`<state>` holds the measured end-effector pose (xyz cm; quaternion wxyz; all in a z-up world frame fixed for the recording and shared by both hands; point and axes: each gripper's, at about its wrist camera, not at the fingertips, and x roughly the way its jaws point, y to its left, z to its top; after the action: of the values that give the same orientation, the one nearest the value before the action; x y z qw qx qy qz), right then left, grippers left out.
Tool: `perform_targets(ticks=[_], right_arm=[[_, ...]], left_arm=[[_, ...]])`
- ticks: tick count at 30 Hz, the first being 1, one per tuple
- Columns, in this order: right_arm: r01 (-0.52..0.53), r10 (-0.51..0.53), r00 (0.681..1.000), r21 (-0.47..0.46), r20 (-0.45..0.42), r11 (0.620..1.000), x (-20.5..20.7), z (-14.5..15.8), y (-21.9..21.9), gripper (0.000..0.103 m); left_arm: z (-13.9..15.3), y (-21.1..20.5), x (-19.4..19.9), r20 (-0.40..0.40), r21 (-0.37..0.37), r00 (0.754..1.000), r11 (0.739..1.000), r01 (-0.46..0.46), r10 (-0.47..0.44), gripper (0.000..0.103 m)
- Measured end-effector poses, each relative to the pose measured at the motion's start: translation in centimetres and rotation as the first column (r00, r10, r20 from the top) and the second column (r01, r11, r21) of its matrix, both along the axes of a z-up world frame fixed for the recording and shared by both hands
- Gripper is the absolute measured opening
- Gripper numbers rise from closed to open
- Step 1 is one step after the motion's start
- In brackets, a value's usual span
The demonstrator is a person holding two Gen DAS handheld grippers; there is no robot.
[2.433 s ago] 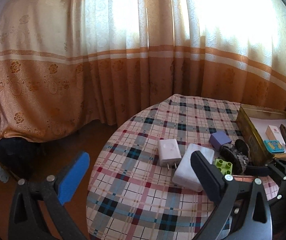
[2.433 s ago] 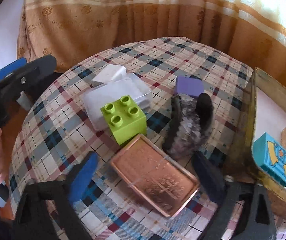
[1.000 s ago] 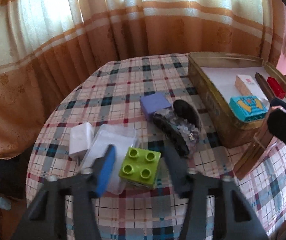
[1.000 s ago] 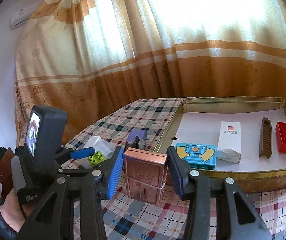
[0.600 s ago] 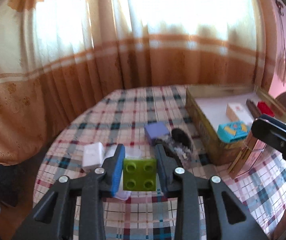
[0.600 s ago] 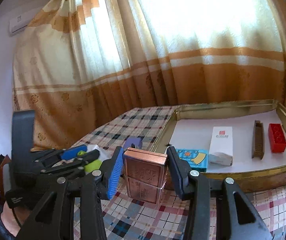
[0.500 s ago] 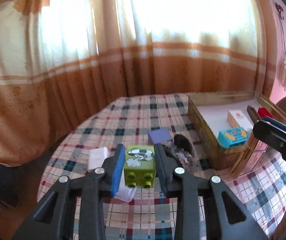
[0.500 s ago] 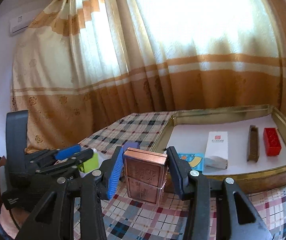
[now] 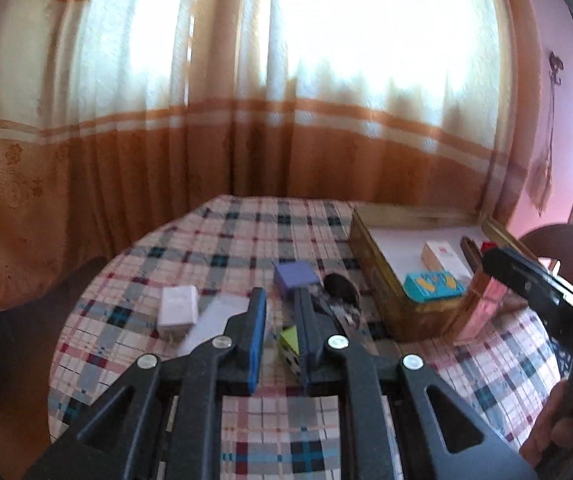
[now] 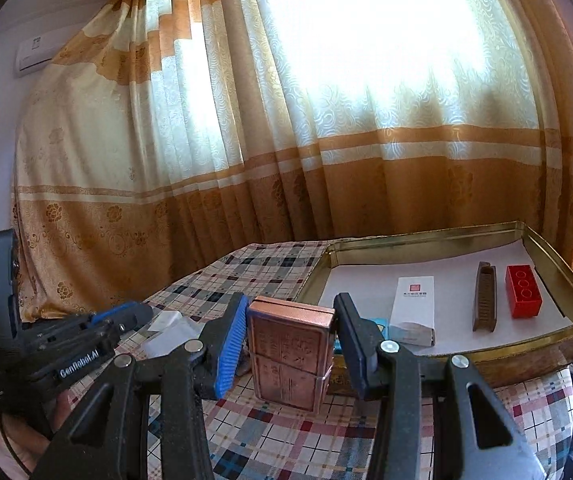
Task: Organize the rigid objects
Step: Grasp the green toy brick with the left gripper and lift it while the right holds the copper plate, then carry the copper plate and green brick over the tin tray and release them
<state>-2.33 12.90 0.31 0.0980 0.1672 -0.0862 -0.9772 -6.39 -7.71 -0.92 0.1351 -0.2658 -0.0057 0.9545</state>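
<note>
Plaid tablecloth (image 9: 214, 240) under curtained window; green brick (image 9: 289, 345) now tipped, slipping low in near-closed left gripper (image 9: 280, 332), maybe dropped, regrasp likely; right gripper (image 10: 288, 344) pinching copper case (image 10: 289, 354) upright by gold tin (image 10: 558, 280) near edge

tray (image 10: 558, 276) middle bare between white box (image 10: 412, 306) and comb (image 10: 485, 296), near wall blocks straight entry, purple block (image 9: 295, 274), dark toy (image 9: 340, 292), charger (image 9: 178, 306) crowd cloth (image 9: 246, 236) left of tray, far cloth open
</note>
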Motion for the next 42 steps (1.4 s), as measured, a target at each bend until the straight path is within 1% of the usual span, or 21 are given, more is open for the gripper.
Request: perform_targets(ticks=[1,2,3,4,6,9,11,12,13,15,16,17,20,22,25,26,27,30,34,37,42], right_arm=[[0.000,0.000,1.000,-0.001,0.000,1.000,0.0,0.0,0.0,0.047],[-0.001,0.001,1.000,-0.001,0.001,1.000,0.0,0.0,0.0,0.047],[-0.002,0.002,1.000,-0.002,0.002,1.000,0.0,0.0,0.0,0.047],[-0.003,0.003,1.000,-0.004,0.002,1.000,0.0,-0.1,0.1,0.047],[-0.002,0.002,1.000,-0.009,0.003,1.000,0.0,-0.1,0.2,0.047],[-0.003,0.003,1.000,-0.016,0.012,1.000,0.0,-0.2,0.2,0.047],[-0.003,0.003,1.000,-0.021,0.014,1.000,-0.1,-0.3,0.3,0.047],[-0.002,0.003,1.000,-0.022,0.015,1.000,-0.1,-0.3,0.3,0.047],[-0.002,0.003,1.000,-0.023,0.016,1.000,-0.1,-0.3,0.3,0.047],[-0.003,0.003,1.000,-0.022,0.023,1.000,-0.2,-0.3,0.2,0.047],[-0.003,0.004,1.000,-0.021,0.028,1.000,-0.3,-0.3,0.2,0.047],[-0.002,0.003,1.000,-0.021,0.030,1.000,-0.3,-0.3,0.1,0.047],[0.001,-0.001,1.000,-0.021,0.024,1.000,-0.2,-0.3,0.2,0.047],[0.004,-0.004,1.000,-0.022,0.016,1.000,-0.1,-0.2,0.2,0.047],[0.011,-0.011,1.000,-0.023,-0.010,1.000,0.4,0.0,0.3,0.047],[0.015,-0.015,1.000,-0.023,-0.019,1.000,0.5,0.0,0.3,0.047],[0.020,-0.021,0.999,-0.024,-0.030,1.000,0.7,0.2,0.3,0.047],[0.042,-0.044,0.997,-0.034,-0.059,0.999,1.3,0.5,0.8,0.047],[0.088,-0.088,0.991,-0.011,-0.103,0.996,1.8,1.3,1.5,0.047],[0.133,-0.134,0.983,-0.016,-0.128,0.991,1.8,2.3,2.9,0.047],[0.228,-0.228,0.962,-0.017,-0.151,0.974,0.8,4.0,5.4,0.047]], left_arm=[[-0.3,0.6,-0.2,0.028,-0.009,0.999,1.000,0.018,-0.018,0.027],[-0.6,1.2,-0.5,0.058,-0.023,0.998,0.999,0.028,-0.026,0.033],[-1.1,2.0,-1.0,0.096,-0.048,0.995,0.998,0.026,-0.022,0.044],[-1.5,2.6,-1.3,0.123,-0.068,0.992,0.998,0.015,-0.007,0.044],[-2.1,3.2,-1.7,0.166,-0.068,0.986,0.998,0.009,0.002,0.044],[-3.1,3.9,-2.6,0.241,-0.083,0.969,0.996,-0.027,0.046,0.044],[-3.7,3.9,-3.3,0.287,-0.053,0.956,0.998,-0.043,0.057,0.044],[-4.2,3.8,-3.9,0.322,-0.033,0.945,0.998,-0.049,0.057,0.042],[-4.5,3.7,-4.2,0.346,-0.020,0.937,0.999,-0.046,0.050,0.037],[-5.2,3.3,-4.8,0.392,0.014,0.919,0.999,-0.048,0.039,0.033],[-5.0,3.1,-4.8,0.388,0.027,0.921,0.998,-0.053,0.039,0.033],[-5.1,3.0,-4.8,0.390,0.027,0.920,0.998,-0.062,0.046,0.033],[-5.0,2.5,-4.5,0.386,0.063,0.921,0.995,-0.076,0.046,0.031],[-4.6,1.8,-4.2,0.368,0.095,0.928,0.990,-0.100,0.058,0.030],[-3.5,0.8,-3.0,0.290,0.140,0.954,0.983,-0.115,0.071,0.030],[-3.0,0.8,-2.5,0.254,0.145,0.964,0.982,-0.120,0.080,0.030],[-2.3,0.8,-1.7,0.199,0.148,0.976,0.981,-0.122,0.091,0.030],[-0.7,1.5,-0.8,0.085,0.121,0.991,0.987,-0.111,0.101,0.030],[1.4,2.8,-0.2,-0.016,0.138,0.998,0.989,-0.058,0.061,0.030],[2.4,4.7,-0.9,-0.039,0.110,0.999,0.994,-0.023,0.027,0.030],[3.0,8.8,-2.5,-0.048,0.066,0.998,0.997,0.041,-0.037,0.030]])
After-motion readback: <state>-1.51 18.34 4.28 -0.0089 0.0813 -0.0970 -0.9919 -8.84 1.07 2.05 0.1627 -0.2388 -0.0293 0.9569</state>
